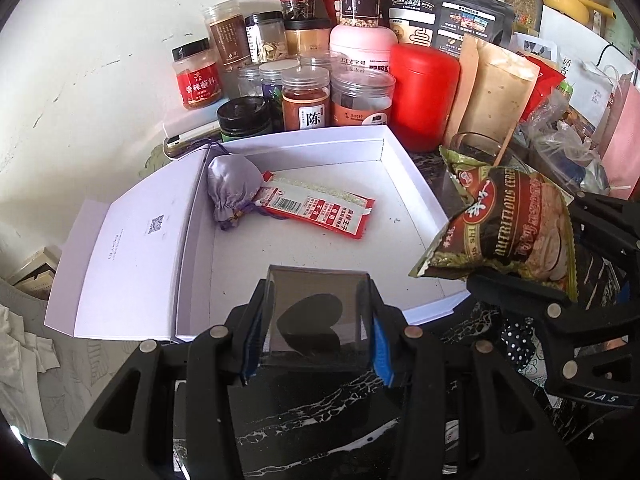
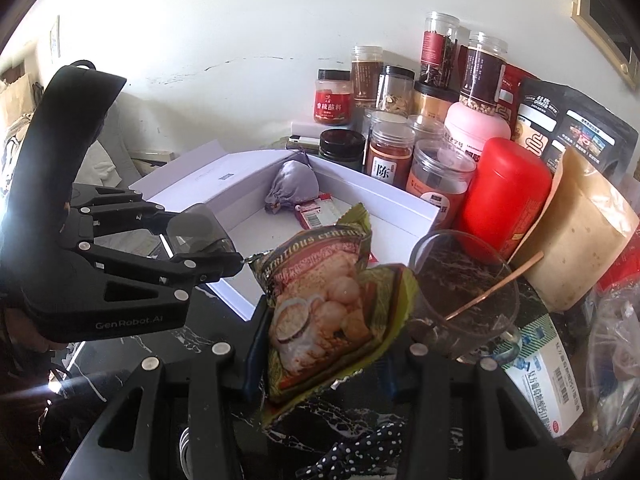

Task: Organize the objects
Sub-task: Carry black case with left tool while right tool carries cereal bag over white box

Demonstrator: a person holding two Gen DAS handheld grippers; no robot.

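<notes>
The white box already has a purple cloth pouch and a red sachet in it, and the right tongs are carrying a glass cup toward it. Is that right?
Not quite. The right tongs are shut on a cereal packet, not the glass cup, which stands on the counter with a spoon in it, as the right wrist view shows. The white box does hold the purple pouch and the red sachet.

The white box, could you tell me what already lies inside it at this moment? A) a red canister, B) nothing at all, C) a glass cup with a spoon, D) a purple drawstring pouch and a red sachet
D: inside the white box a purple drawstring pouch lies against the far-left corner with a red sachet beside it; the cup and canister stand outside.
</notes>
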